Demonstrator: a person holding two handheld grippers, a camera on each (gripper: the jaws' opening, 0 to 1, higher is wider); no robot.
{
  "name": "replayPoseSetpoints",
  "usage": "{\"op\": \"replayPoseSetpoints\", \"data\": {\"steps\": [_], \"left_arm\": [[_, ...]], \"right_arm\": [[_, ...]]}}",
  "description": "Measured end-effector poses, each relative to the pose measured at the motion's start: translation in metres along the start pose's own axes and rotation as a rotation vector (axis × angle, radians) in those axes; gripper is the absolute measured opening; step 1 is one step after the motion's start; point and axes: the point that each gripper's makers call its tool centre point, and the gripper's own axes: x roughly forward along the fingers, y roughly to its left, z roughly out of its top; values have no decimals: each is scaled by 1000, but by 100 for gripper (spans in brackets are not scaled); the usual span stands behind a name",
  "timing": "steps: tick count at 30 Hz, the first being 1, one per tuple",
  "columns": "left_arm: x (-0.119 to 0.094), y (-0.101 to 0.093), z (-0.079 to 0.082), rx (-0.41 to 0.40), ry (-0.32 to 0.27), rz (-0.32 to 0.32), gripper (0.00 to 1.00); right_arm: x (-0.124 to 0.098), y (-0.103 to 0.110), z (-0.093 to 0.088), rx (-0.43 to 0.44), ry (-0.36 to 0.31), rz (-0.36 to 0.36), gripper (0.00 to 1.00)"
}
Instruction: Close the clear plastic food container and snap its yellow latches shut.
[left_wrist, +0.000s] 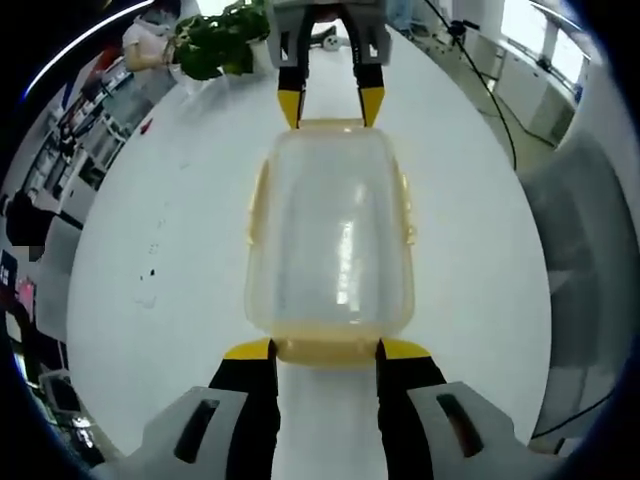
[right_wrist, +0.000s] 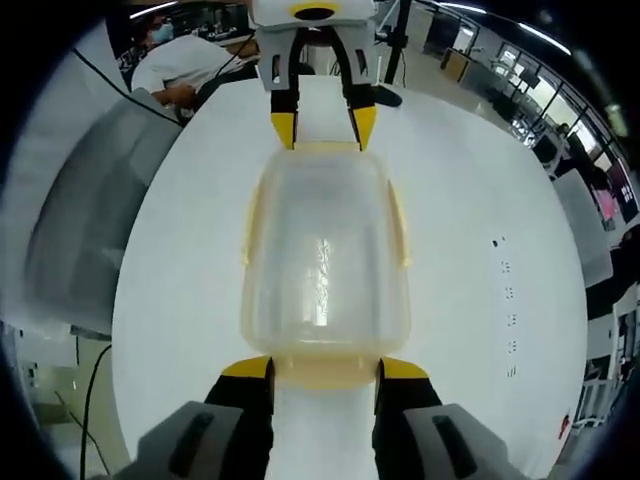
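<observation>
I see the clear container (left_wrist: 330, 235) lying on the white surface (left_wrist: 170, 260), lid on, directly between my two grippers. My left gripper (left_wrist: 327, 349) has its fingers spread, yellow tips touching the near yellow latch (left_wrist: 327, 350). My right gripper (right_wrist: 325, 368) is likewise released, its tips at the opposite end latch (right_wrist: 325, 372). A potted plant (left_wrist: 215, 40) stands beyond.

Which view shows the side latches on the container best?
Right gripper view: the clear container sits centred, and both long-side yellow latches show along their length. Left gripper view shows the same latches from the opposite end, with more glare on the lid.
</observation>
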Motion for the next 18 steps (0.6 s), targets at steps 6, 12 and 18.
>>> {"op": "replayPoseSetpoints", "data": {"steps": [6,12,18], "left_arm": [[5,0,-3,-8,7,-5,35],[8,2,-4,-9,9,-7,35],[15,0,-5,-13,6,-20,35]], "right_arm": [[5,-1,-2,4,1,5,37],[12,-4,-4,6,11,7,37],[16,-2,-8,10,18,18,37]]}}
